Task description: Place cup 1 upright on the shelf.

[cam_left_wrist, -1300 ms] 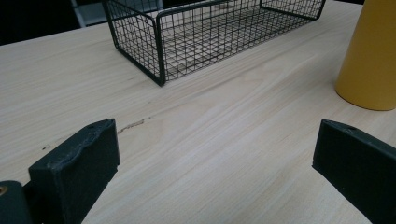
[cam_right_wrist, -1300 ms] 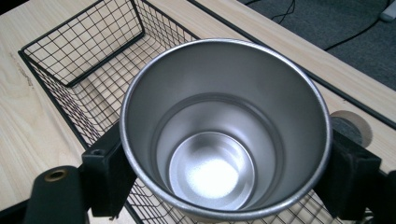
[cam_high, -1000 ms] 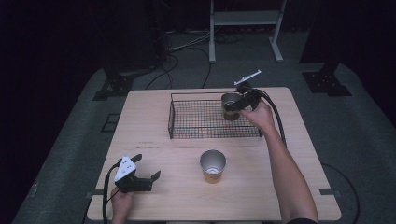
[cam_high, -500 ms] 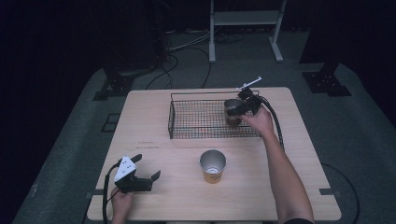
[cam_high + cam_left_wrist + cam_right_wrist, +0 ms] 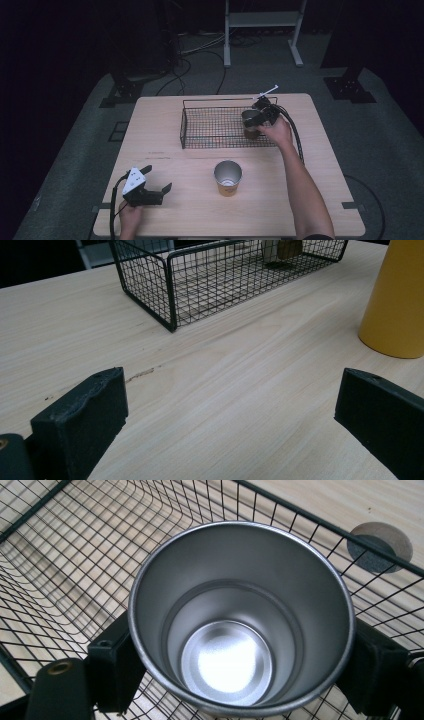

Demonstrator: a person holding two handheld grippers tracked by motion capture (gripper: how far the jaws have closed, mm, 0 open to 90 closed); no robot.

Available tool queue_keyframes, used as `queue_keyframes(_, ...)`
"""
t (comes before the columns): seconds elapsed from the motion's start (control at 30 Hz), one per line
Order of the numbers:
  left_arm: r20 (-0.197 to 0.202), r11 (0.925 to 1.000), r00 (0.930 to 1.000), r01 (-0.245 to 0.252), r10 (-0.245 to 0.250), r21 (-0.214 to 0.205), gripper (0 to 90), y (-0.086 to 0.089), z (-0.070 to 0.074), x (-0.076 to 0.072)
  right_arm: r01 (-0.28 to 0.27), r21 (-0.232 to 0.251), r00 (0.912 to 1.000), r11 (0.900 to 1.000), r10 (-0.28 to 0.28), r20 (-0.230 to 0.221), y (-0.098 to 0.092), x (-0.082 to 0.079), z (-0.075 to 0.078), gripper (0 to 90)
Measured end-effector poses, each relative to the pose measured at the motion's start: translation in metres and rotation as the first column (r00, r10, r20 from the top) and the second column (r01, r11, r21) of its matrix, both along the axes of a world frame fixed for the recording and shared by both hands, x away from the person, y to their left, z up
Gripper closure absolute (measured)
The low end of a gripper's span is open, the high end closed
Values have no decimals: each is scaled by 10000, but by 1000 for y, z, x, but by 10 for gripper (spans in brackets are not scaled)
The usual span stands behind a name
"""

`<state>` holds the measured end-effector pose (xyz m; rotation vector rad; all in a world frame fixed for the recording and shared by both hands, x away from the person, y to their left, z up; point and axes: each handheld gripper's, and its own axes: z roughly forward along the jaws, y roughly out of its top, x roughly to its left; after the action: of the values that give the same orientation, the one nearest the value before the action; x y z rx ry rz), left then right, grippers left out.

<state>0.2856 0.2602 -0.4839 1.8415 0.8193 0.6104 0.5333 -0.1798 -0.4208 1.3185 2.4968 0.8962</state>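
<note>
Resting at the table's (image 5: 165,125) near left corner: left gripper (image 5: 157,191), jaws spread wide on nothing, yellow cup (image 5: 228,177) standing just to its right. Farther right, sitting upright inside the wire basket's (image 5: 210,131) right end: steel cup (image 5: 249,121), clamped between the right gripper's (image 5: 256,120) jaws, one on each side.

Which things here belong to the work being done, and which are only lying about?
In the work:
- steel cup, gripped by the right hand-held gripper
- wire basket

Lying about:
- yellow cup
- left hand-held gripper, open, resting on the table
</note>
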Motion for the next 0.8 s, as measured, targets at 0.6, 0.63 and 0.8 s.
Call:
queue_keyframes(0.6, 21, 10000, 10000, 29, -29, 2, 0, 0, 0, 0, -148, -32, 9992, 9999, 149, 374, -2, -11, -8, 146)
queue_keyframes(0.63, 26, 10000, 10000, 30, -30, 10, 0, 0, 0, 0, -169, -11, 9992, 9999, 169, 365, -1, -12, -9, 140)
queue_keyframes(0.8, 11, 10000, 10000, 22, -22, -6, 0, 0, 0, 0, -169, -164, 9983, 9997, 178, 557, 2, -15, -10, 114)
